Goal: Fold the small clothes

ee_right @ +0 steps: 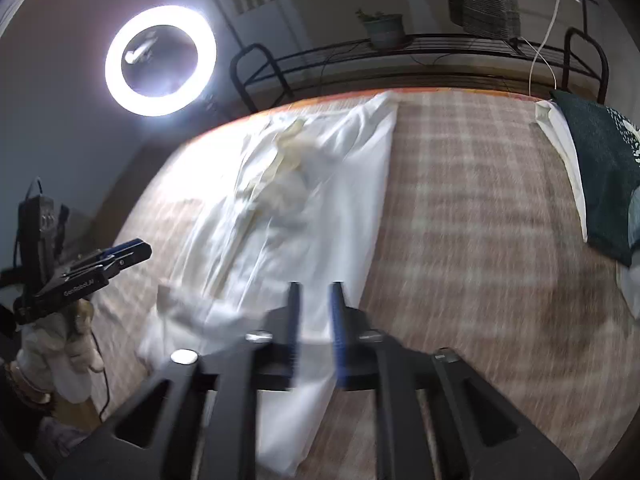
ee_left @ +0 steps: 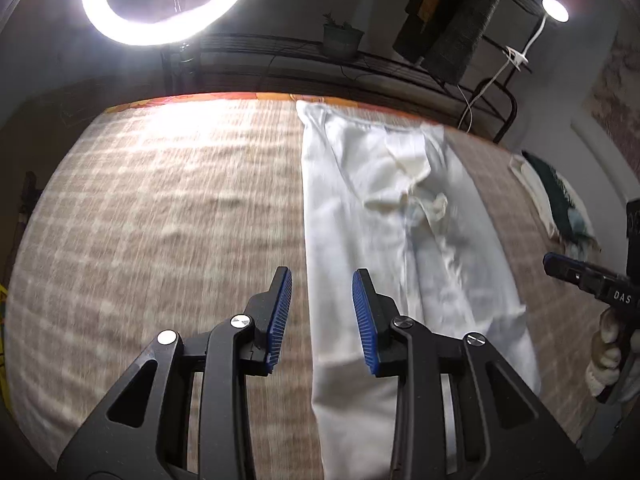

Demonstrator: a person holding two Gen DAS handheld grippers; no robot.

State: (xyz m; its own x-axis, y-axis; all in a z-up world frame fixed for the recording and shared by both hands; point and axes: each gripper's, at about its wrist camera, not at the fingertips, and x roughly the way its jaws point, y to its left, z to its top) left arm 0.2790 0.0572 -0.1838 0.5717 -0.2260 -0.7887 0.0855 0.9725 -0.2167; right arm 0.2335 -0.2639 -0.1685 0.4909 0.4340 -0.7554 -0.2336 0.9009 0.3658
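Note:
A white garment [ee_left: 380,216] lies lengthwise on the checked bed cover [ee_left: 160,208], folded into a long narrow strip with a creased cream part near its middle. It also shows in the right wrist view [ee_right: 320,200]. My left gripper [ee_left: 322,276] is open and empty, above the strip's near left edge. My right gripper [ee_right: 316,292] is open with a narrow gap, empty, above the strip's near end. Each gripper shows in the other's view: the right gripper [ee_left: 568,272] at the right edge, the left gripper [ee_right: 132,254] at the left.
A dark green cushion on a white pillow [ee_right: 600,168] lies at the bed's right side. A ring light [ee_right: 160,60] glares at the back left. A black metal rail [ee_right: 400,48] with a potted plant [ee_right: 384,28] runs behind the bed.

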